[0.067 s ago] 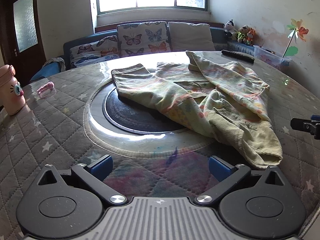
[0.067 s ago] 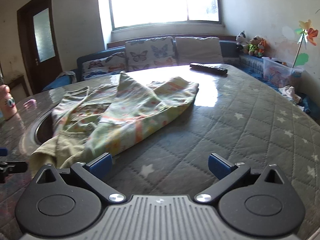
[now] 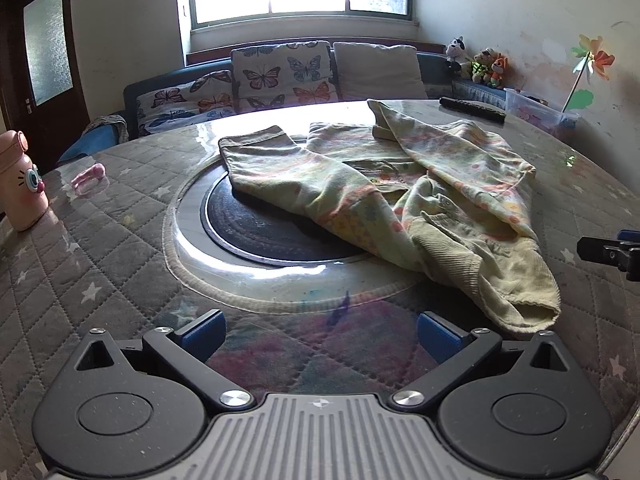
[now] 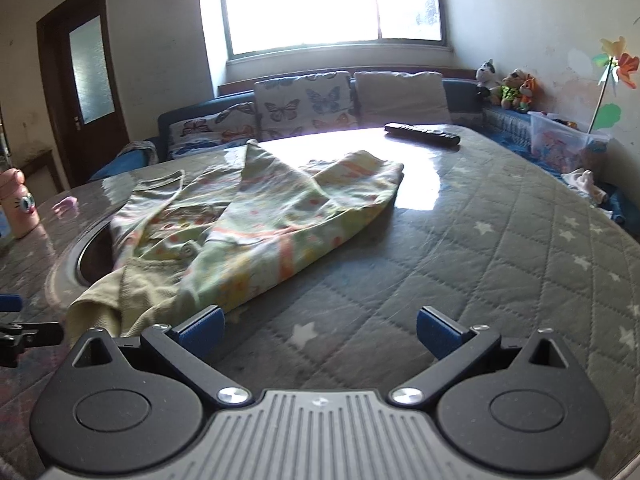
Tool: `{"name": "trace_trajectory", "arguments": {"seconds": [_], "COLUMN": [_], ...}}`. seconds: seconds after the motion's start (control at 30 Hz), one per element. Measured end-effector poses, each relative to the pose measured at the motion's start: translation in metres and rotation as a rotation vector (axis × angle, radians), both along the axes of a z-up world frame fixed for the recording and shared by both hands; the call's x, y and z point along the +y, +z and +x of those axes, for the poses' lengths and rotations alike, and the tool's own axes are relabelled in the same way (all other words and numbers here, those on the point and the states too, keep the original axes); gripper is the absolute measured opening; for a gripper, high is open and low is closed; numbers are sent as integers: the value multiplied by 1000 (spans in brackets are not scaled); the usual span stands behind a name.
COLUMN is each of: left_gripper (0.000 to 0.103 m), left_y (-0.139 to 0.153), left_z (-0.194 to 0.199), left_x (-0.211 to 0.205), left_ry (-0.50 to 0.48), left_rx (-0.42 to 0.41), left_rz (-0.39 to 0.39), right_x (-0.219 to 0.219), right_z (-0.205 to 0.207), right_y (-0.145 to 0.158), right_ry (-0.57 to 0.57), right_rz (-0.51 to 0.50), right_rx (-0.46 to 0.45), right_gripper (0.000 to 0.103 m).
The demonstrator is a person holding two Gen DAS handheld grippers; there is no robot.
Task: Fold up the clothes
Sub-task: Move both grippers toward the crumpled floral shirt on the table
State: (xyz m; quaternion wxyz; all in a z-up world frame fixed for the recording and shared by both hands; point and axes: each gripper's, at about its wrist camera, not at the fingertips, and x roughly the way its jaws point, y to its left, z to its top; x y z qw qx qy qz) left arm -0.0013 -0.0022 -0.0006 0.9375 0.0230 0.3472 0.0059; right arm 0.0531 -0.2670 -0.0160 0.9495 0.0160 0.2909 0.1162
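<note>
Jaws wide over quilted table [image 3: 100, 280]

We see a pale green shirt [image 3: 404, 184] with orange and yellow spots, a grey table cover [image 3: 80, 264] with white stars, a pink bottle [image 3: 20, 188], and butterfly cushions [image 3: 284, 72].

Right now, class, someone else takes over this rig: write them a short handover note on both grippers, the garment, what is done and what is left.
Left gripper: open, empty, above the table's near edge.
Right gripper: open, empty; its left finger is close to the garment's nearer edge.
Garment: a crumpled, patterned, pale green piece, lying loose on the round table, partly over the dark centre disc.
Done: nothing folded.
Left: spread it flat, then fold it.
</note>
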Motion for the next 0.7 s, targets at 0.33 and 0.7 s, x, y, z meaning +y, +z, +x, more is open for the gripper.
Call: {"name": "trace_trajectory", "arguments": {"seconds": [0.33,0.7], "left_gripper": [103,103], "left_y": [-2,-2], "left_z": [-5,-11], "left_x": [-9,-17], "left_ry": [-11,-5], "left_rx": [16,23], "left_rz": [4,25], "right_x": [14,17], "right_z": [-14,-21], "right_y": [2,6], "right_ry": [35,91], "right_rz": [10,24], "right_rx": [23,35], "right_gripper": [103,103]}}
